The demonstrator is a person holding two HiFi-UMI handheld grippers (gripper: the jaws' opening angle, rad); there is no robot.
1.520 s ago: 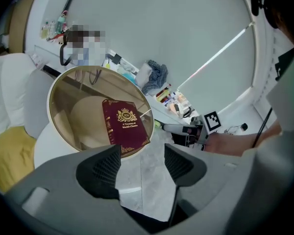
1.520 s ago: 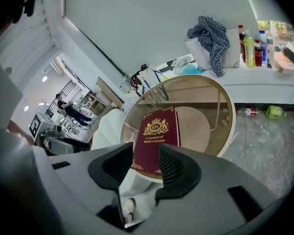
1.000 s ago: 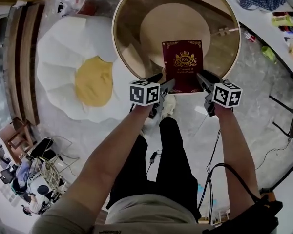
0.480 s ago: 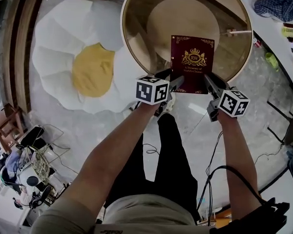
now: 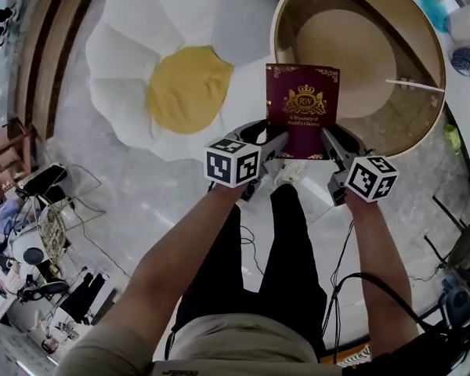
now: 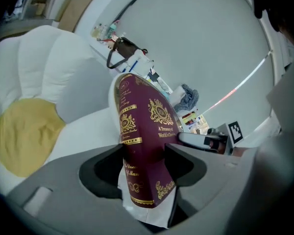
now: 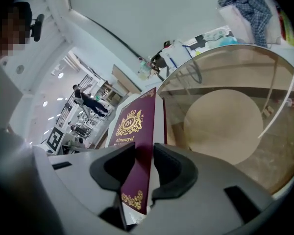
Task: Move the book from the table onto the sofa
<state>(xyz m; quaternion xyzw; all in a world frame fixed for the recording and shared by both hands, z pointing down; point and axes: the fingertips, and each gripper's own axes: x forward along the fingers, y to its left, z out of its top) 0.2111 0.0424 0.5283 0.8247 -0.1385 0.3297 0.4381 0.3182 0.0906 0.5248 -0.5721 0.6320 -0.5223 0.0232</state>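
A maroon book (image 5: 301,112) with gold print is held up flat between both grippers. My left gripper (image 5: 276,141) is shut on its lower left corner, my right gripper (image 5: 329,141) on its lower right corner. The book hangs over the left rim of the round glass table (image 5: 407,108), beside the white flower-shaped sofa (image 5: 184,88) with a yellow centre. In the left gripper view the jaws (image 6: 144,163) clamp the book (image 6: 144,131), with the sofa (image 6: 39,106) to the left. The right gripper view shows its jaws (image 7: 144,168) pinching the book (image 7: 134,126), with the table (image 7: 225,126) to the right.
The person's legs and a shoe (image 5: 286,175) stand on the grey floor below the book. Cables (image 5: 341,249) trail on the floor at right. Wooden boards (image 5: 43,61) run along the far left, with cluttered equipment (image 5: 39,241) below them.
Both grippers have carried the book to the left, off the table's middle and over its rim toward the sofa. The sofa now lies nearer the centre of the head view.
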